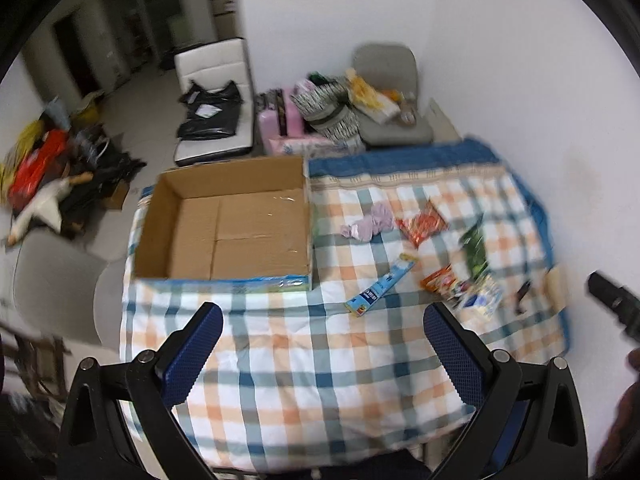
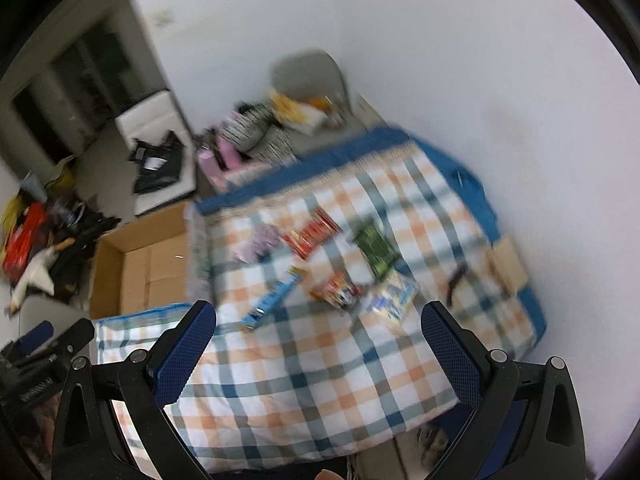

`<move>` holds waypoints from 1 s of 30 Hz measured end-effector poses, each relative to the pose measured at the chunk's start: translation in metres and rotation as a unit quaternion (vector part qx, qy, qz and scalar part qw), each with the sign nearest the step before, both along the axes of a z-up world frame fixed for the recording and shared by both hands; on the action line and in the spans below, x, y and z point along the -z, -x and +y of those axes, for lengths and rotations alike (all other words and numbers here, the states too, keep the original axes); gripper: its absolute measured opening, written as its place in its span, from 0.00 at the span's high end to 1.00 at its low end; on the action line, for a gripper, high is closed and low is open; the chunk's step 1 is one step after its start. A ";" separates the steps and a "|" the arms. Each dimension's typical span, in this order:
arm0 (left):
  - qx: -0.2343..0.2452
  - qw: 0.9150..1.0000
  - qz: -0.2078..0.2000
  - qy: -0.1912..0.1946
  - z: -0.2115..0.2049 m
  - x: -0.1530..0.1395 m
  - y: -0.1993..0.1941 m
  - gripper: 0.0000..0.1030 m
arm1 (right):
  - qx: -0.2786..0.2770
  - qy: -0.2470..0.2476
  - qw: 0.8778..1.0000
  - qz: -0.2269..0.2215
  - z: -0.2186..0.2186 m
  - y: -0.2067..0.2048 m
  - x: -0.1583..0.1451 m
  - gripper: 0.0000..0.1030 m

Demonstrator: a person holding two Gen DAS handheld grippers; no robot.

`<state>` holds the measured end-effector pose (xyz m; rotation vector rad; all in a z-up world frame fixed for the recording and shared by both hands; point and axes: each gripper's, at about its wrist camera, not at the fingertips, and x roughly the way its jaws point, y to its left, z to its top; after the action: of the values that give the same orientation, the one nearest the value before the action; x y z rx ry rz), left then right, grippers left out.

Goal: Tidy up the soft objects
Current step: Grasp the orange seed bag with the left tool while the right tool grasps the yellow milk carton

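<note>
A plaid quilt point(image 1: 304, 368) covers the table. An open, empty cardboard box point(image 1: 228, 220) sits on its left; it also shows in the right wrist view point(image 2: 140, 268). A lilac soft cloth point(image 1: 368, 222) lies beside the box, with a red packet point(image 1: 424, 222), a green packet point(image 1: 476, 252), a blue tube box point(image 1: 380, 290) and other snack packets point(image 1: 460, 288) to its right. The same items show in the right wrist view: cloth point(image 2: 258, 242), red packet point(image 2: 312, 236), green packet point(image 2: 374, 246), blue box point(image 2: 272, 300). My left gripper point(image 1: 322, 316) and right gripper point(image 2: 318, 314) are open, empty, above the quilt's near part.
White wall behind and right of the table. Beyond it stand a grey chair with clutter point(image 1: 384, 92), pink boxes point(image 1: 280, 120) and a white seat with a black bag point(image 1: 212, 112). A pile of bags and a plush goose point(image 1: 44, 204) lies on the floor at left.
</note>
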<state>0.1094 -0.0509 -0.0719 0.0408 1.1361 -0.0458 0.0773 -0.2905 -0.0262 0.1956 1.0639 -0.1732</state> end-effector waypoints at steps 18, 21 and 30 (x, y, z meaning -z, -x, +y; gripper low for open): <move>0.121 0.973 0.192 -0.052 -0.132 0.253 -0.127 0.20 | 0.127 -0.119 0.951 0.255 -0.167 -0.115 0.326 0.09; 0.106 0.963 0.248 0.015 -0.141 0.268 -0.133 0.20 | 0.138 -0.146 0.943 0.265 -0.174 -0.121 0.351 0.15; 0.001 0.913 0.381 0.145 -0.179 0.320 -0.148 0.20 | 0.157 -0.177 0.921 0.309 -0.199 -0.120 0.410 0.32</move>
<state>0.2572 -0.2302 -0.3919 -0.2633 1.9013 -0.2478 0.1972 -0.4892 -0.4365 0.6750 1.6902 -0.3454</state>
